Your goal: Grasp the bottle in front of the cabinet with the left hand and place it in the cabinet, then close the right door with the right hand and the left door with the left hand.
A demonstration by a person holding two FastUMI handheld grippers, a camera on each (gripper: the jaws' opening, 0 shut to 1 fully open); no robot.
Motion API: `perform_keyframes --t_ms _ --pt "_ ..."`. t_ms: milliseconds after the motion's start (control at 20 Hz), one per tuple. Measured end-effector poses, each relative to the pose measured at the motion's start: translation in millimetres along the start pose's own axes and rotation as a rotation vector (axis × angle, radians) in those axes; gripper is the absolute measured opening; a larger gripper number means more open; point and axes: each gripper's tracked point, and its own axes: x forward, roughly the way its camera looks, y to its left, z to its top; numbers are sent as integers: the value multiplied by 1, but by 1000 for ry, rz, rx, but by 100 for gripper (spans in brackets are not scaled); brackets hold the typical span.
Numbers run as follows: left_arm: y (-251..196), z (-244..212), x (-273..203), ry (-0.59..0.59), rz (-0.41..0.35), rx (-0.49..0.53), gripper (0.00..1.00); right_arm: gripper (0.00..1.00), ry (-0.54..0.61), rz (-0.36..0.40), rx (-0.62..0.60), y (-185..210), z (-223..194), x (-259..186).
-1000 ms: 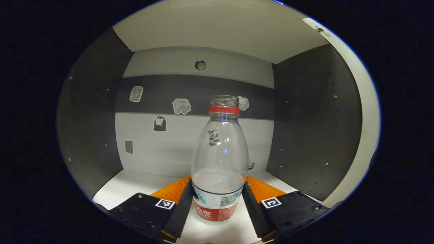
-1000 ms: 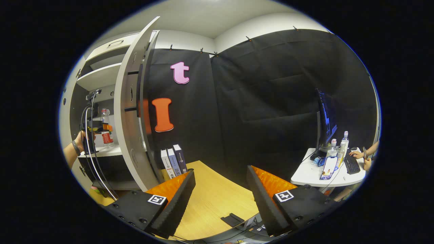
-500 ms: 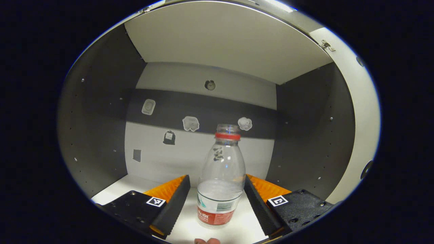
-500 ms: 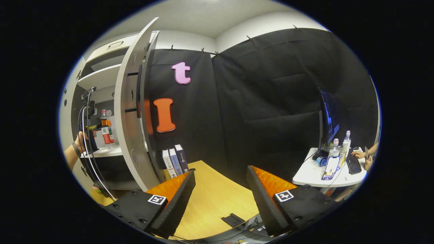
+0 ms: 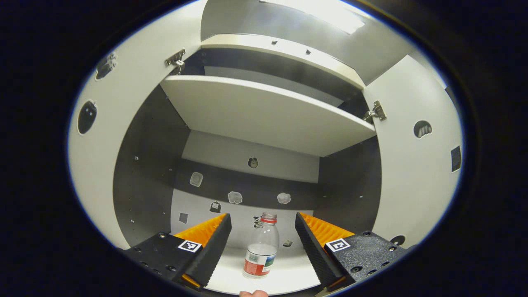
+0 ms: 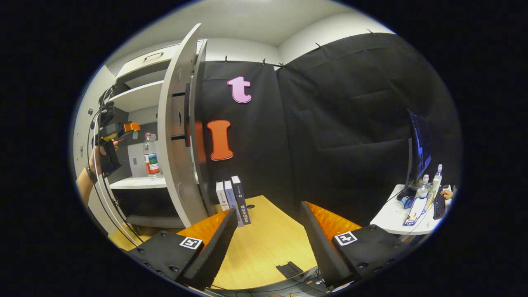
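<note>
In the left gripper view, the left door curves down the left edge, standing open. Right of it, at lower centre, the left tool has its fingers spread wide apart and holds nothing. Between them but farther in, apart from both, the water bottle stands upright on the cabinet's lower shelf, with the upper shelf overhead and the open right door along the right edge. Small stickers on the back wall are too small to identify, and the shelf's front edge is cut off by the frame's bottom.

In the right gripper view, at far left a hand holds the left tool just outside the cabinet, above and left of the bottle on its shelf. The right door juts toward the camera just right of that; its handle side is hard to make out edge-on. At lower centre the right tool is spread open and empty over a wooden surface. A side desk sits at far right.

The bottle looks like thin clear plastic, partly filled with no cap visible: light, easily dented, likely to tip or spill if knocked. Its labelled lower body would be the firmest place to hold.
</note>
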Motion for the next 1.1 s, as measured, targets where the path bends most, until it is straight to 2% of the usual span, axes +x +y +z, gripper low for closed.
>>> perform_keyframes --t_ms 300,400,550,650,750,850,950,1100 --pt "-20 1 -112 46 29 -9 94 100 -4 179 -12 16 11 -2" --pt "-24 -8 -156 57 62 12 94 100 -2 247 -22 24 14 -2" --pt "-25 -21 -215 68 166 37 94 100 -14 334 -37 36 22 0" --pt "-31 -31 -248 85 218 0 94 100 -25 394 -27 49 28 6" --pt "-36 -32 -270 68 220 -34 94 100 -10 430 1 59 31 13" --pt "-32 -20 -287 14 200 -9 94 100 -21 449 46 68 45 16" --pt "-12 -13 -296 13 232 73 94 100 -55 438 53 71 63 20" --pt "2 -20 -296 61 221 92 94 100 -160 332 -24 65 105 41"
